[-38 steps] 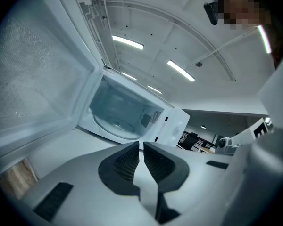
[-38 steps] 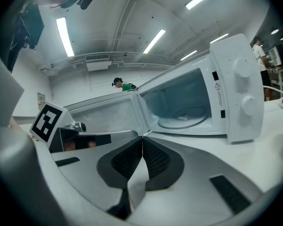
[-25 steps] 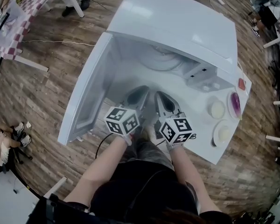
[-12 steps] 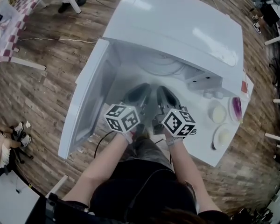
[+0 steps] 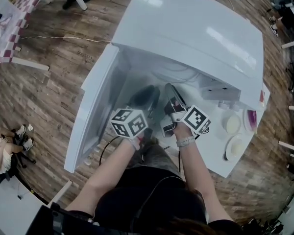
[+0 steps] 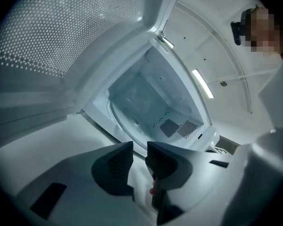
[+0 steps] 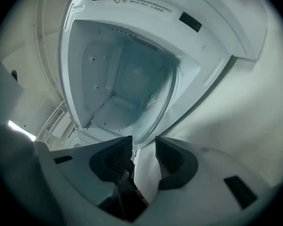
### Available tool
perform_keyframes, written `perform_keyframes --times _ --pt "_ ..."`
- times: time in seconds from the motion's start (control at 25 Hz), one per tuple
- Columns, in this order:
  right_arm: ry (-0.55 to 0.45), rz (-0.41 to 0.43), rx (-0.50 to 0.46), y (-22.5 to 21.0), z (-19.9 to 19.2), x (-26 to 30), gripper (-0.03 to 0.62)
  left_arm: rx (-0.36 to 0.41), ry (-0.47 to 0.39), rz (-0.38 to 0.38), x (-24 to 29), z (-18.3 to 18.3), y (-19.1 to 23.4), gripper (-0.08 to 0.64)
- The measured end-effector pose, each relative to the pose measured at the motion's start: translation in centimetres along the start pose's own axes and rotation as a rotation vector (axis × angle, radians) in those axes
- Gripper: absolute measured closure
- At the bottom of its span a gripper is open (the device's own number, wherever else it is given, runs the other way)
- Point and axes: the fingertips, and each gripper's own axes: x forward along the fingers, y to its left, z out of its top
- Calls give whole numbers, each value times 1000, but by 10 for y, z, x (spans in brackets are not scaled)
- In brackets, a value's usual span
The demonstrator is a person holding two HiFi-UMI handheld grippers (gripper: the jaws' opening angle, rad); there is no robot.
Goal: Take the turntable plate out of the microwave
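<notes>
Your white microwave (image 5: 196, 33) stands with its door (image 5: 95, 106) swung wide to the left, the pale cavity open toward you. Inside, the round, clear glass turntable plate (image 7: 153, 100) lies on the cavity floor, its near rim reaching close to the front opening. In your head view only a sliver of it shows beneath the top's front edge.

white microwave (image 5: 186, 33), brown plank floor (image 5: 54, 82), red-checked tablecloth (image 5: 27, 1)

The microwave (image 5: 196, 31) hides most of the turntable plate (image 5: 176, 74).
</notes>
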Motion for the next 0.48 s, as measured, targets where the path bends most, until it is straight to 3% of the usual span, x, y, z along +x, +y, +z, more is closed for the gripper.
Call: perform_keyframes --times 0.16,0.48 --pt "-28 13 49 1 7 9 443 -6 6 2 2 3 5 477" --pt "-96 11 242 -10 18 23 446 -10 16 -1 8 7 9 476"
